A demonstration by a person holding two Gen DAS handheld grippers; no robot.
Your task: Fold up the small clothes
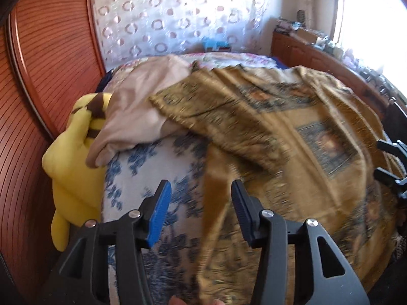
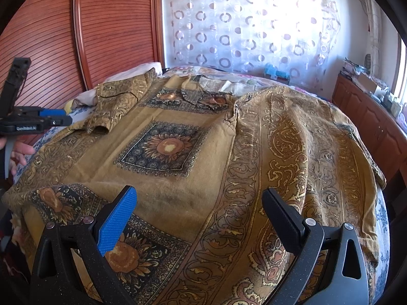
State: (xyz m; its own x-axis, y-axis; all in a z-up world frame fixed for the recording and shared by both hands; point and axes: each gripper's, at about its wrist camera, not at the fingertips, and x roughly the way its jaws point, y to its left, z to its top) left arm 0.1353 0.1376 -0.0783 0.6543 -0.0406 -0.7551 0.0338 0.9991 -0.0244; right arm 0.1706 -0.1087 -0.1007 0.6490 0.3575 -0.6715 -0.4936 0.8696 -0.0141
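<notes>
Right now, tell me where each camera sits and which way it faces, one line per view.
Left wrist: rides the open left gripper, above the bed's left side, facing the curtain; a yellow plush toy lies left, a beige cloth ahead.
Right wrist: rides the open right gripper, looking across the spread golden shirt toward the same curtain; the person's hand shows at left.
Shared: the shirt, curtain, wooden cabinet, and each other's gripper.

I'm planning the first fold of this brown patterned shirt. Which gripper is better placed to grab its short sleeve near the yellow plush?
Left, probably. The left gripper is open beside the shirt's left edge, on the side of its sleeve and the plush. The right gripper, also open, hovers over the hem.
</notes>
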